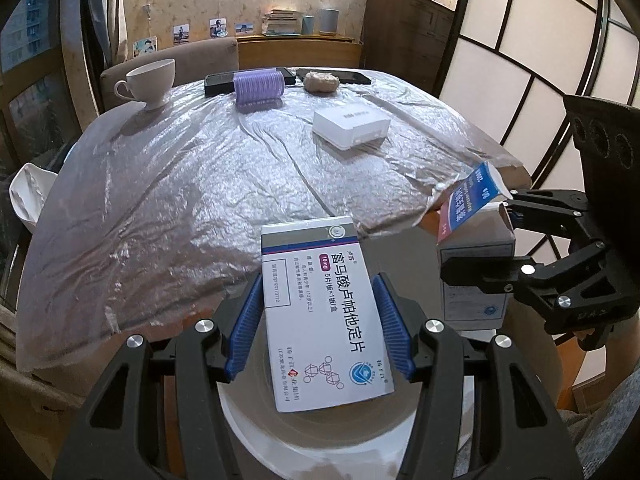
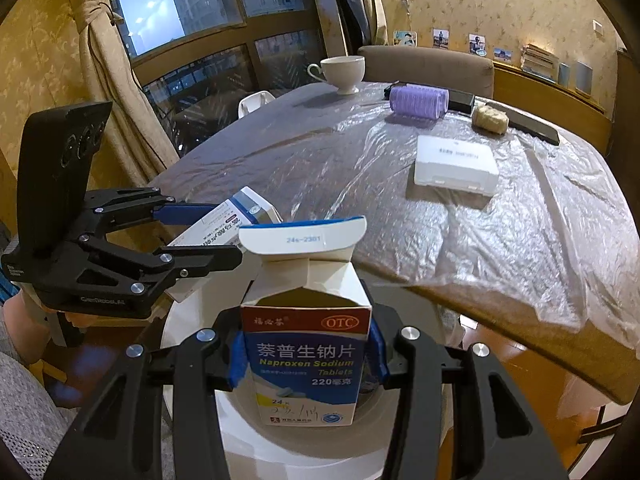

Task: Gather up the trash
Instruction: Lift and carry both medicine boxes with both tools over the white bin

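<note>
My left gripper (image 1: 318,324) is clamped on a flat white medicine box (image 1: 320,316), its blue pads (image 1: 249,320) pressing both long edges, and I hold it over the open mouth of a white bin (image 1: 312,444) below the counter (image 1: 168,208) edge. Just beside it, my right gripper (image 2: 306,350) squeezes a Naproxen tablet carton (image 2: 306,364) with its top flap open, also above the bin. On the plastic-covered counter beyond sit a white cup (image 1: 150,78), a purple roller (image 1: 259,90), a tan lump (image 1: 321,82) and a white case (image 1: 351,127).
</note>
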Demonstrator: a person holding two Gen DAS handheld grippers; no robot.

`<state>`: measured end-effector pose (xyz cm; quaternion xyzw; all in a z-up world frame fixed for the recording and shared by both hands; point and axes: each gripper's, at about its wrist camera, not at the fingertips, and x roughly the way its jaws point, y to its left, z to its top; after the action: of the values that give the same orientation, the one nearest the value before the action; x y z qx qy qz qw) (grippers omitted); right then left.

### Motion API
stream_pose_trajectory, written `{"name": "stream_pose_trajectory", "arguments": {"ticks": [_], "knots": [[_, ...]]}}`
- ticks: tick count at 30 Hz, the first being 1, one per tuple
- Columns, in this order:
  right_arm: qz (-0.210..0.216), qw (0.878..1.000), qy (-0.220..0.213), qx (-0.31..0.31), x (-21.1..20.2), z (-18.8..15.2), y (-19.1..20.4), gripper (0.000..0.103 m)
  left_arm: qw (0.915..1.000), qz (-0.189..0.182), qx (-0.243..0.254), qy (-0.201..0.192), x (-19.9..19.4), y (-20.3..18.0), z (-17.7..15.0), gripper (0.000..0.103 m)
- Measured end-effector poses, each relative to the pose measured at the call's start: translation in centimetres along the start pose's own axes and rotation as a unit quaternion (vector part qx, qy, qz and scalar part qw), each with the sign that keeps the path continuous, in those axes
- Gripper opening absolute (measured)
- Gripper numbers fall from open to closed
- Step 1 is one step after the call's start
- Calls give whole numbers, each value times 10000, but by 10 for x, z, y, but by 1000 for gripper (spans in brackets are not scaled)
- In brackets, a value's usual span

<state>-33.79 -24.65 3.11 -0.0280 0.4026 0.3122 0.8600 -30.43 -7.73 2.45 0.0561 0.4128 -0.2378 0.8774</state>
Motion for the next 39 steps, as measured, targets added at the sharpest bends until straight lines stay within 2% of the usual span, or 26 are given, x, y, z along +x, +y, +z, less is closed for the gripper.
{"name": "stream_pose_trajectory", "arguments": {"ticks": [11,23,39], "knots": [[70,9996,251,104,16,-12,3,46,9999,117,-54,70,2,-4,-14,56],[43,9982,527,288,37,-33,-3,46,9988,17,-203,435,22,-9,-34,56],[-112,9957,810,437,58,-52,-10,46,9969,132,-220,745,53,-11,-44,56]]}}
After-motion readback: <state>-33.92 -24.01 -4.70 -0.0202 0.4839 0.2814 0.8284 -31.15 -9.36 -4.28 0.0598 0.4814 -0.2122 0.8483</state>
